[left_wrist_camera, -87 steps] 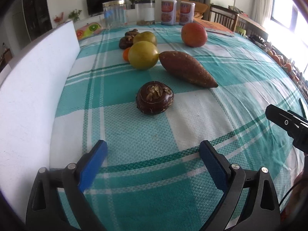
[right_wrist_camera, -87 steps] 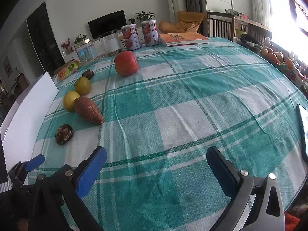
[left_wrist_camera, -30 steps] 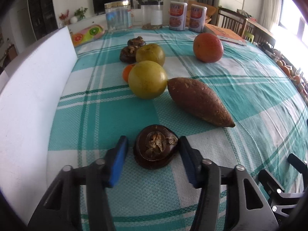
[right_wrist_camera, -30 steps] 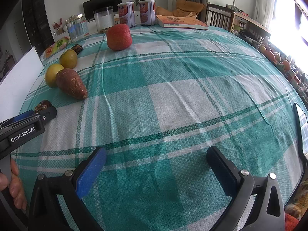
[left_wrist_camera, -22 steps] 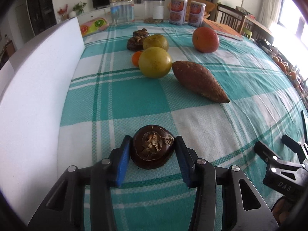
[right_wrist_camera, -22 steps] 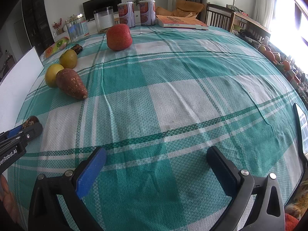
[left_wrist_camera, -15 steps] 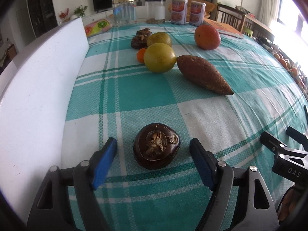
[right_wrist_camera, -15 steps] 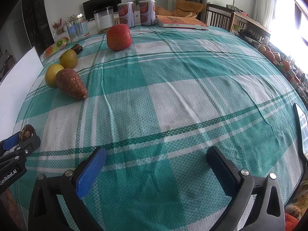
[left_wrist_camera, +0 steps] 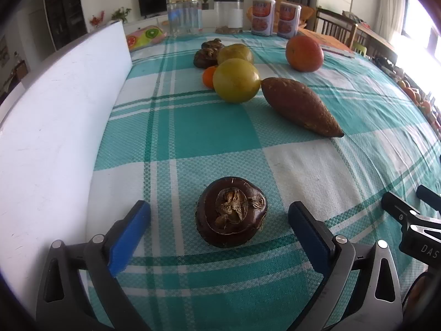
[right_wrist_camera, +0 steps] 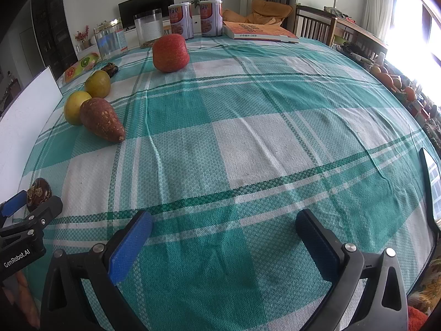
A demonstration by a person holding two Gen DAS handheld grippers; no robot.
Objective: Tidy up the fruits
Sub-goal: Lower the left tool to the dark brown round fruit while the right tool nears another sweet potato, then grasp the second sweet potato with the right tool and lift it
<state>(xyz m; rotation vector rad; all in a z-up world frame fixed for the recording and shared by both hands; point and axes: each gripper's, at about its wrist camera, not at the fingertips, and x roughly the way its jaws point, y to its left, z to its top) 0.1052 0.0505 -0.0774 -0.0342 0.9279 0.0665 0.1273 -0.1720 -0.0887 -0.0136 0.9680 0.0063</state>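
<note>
The dark brown water chestnut (left_wrist_camera: 231, 212) lies on the checked tablecloth (left_wrist_camera: 193, 127), directly in front of the left gripper (left_wrist_camera: 219, 226) and between its two blue pads (left_wrist_camera: 129, 233), but it touches neither of them: there is a clear gap of cloth on each side. The jaws of this gripper stand wide open and hold nothing. The chestnut is nearly round and flat, with its rough crown turned up toward the camera, so it has no real long axis, and I judge that the pads can close on it from the sides without any turning of the wrist. The right gripper (right_wrist_camera: 224, 233) is also wide open and empty, and it hangs over a bare part of the cloth; in its view the chestnut (right_wrist_camera: 38, 193) sits far at the left edge, just behind the tip of the left gripper (right_wrist_camera: 24, 215). So the left hand is much the nearer one, and the coming move probably belongs to it. The other fruits, a yellow-green fruit (left_wrist_camera: 236, 80), a sweet potato (left_wrist_camera: 299, 106) and a red-orange fruit (left_wrist_camera: 304, 53), lie well apart from the chestnut, farther up the table. The white board (left_wrist_camera: 55, 127) stands along the left side, near the chestnut but not touching it.
</note>
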